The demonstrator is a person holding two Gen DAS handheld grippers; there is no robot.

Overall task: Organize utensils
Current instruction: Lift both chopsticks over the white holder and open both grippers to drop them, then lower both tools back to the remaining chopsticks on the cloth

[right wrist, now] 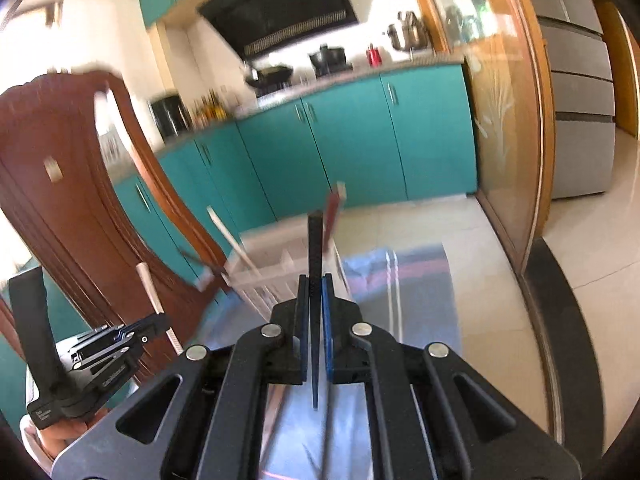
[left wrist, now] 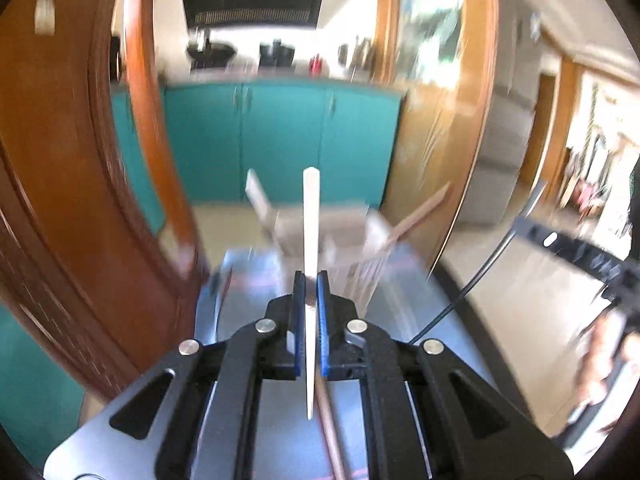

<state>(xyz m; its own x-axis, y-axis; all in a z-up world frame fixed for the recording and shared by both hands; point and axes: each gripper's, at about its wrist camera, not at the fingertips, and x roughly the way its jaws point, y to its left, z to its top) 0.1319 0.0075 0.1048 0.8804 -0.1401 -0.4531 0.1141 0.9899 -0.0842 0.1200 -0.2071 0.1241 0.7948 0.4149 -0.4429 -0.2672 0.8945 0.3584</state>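
Left gripper (left wrist: 311,280) clamps a white utensil (left wrist: 310,216), right gripper (right wrist: 315,284) a black one (right wrist: 315,240); either could miss the blurred organizer (right wrist: 280,264).

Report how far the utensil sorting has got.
Done: a few utensils already stand in the clear holder on the table. In hand: the left gripper clamps a white chopstick, and the right gripper clamps a black chopstick. Left: both still need placing in the holder.
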